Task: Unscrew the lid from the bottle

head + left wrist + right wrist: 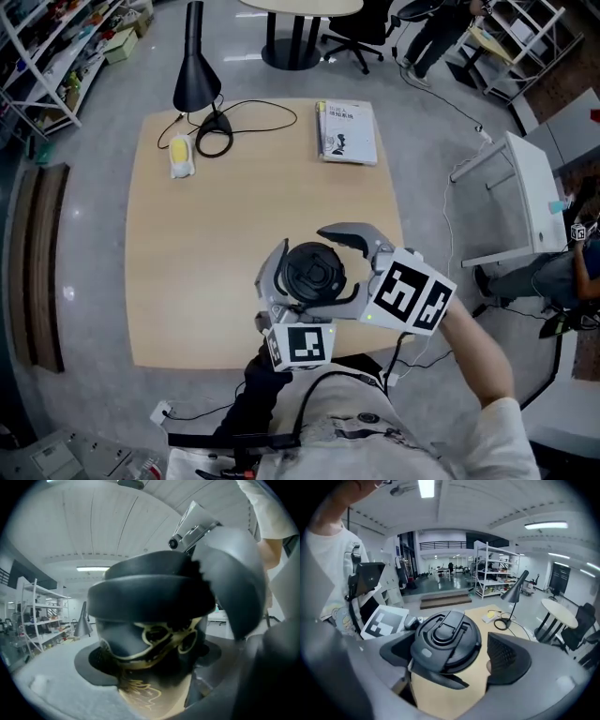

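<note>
Item: bottle [140, 693], dark printed body with gold-coloured line work, topped by a round black lid [445, 637] that is still on. Location: in the head view, over the wooden table [216, 244] at its 6 o'clock edge, close to the person's chest. Holder: left gripper [150, 667], jaws set fairly wide and pressed against the bottle's body below the lid, one pad on either side. Second tool: right gripper [450, 656], jaws spread wide with the lid between them. The pad at 3 o'clock of the lid stands just clear of its rim, and the pad at 9 o'clock sits close against it, though contact there cannot be confirmed. Other table contents, head view: black desk lamp [195, 80] at 11 o'clock with its cable [258, 117] looped beside it, a pale yellow object [180, 155] near the lamp at 10 o'clock, and a book [347, 131] at 1 o'clock, all well apart from the bottle.
</note>
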The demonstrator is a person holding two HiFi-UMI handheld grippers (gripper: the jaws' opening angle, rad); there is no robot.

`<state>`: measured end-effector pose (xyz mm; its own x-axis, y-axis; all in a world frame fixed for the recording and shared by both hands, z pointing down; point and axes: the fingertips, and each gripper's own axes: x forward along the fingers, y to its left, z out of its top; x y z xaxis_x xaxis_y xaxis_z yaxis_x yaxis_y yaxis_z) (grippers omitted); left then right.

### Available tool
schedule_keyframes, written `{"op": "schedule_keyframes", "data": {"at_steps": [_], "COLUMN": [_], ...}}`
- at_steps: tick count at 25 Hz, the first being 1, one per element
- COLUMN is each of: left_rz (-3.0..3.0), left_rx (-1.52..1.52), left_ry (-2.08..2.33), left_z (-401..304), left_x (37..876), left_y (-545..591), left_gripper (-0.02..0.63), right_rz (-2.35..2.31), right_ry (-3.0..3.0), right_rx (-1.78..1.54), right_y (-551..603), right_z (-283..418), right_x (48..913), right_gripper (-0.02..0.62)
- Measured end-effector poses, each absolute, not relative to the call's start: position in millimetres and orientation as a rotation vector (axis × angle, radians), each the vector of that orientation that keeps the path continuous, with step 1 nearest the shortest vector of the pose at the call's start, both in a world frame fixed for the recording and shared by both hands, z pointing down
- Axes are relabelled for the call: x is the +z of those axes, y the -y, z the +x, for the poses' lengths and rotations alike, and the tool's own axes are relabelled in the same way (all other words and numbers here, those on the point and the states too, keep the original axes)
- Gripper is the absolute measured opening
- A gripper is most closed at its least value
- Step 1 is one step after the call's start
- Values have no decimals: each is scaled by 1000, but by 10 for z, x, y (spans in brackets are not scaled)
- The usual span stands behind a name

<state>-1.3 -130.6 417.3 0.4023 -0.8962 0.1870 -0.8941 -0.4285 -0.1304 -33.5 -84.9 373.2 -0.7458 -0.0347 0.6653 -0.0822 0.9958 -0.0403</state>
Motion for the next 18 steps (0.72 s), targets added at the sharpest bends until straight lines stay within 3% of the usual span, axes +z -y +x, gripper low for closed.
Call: {"op": "schedule_keyframes", "data": {"at_steps": [2, 11, 15, 18], "left_rz": [-2616, -2846, -2865, -2819], "left_rx": [-365, -205, -166, -223], "left_ry": [-1695, -1353, -1401, -1521], "left_z": [-27, 295, 243, 119], "left_x": [4183, 4069, 4037, 4103], "left_y": [1325, 1156, 1200, 1266], "left_gripper": [430, 429, 428, 428], "right_rz": [67, -552, -606, -464], "right_ry": [2417, 2215, 2156, 2221], "right_rx": [90, -179, -192, -181], "right_y": [829, 606, 623, 709], "right_z": [-379, -161, -206, -211], "right_x": [3755, 3762, 3707, 3671], "right_gripper": [443, 442, 443, 516]}}
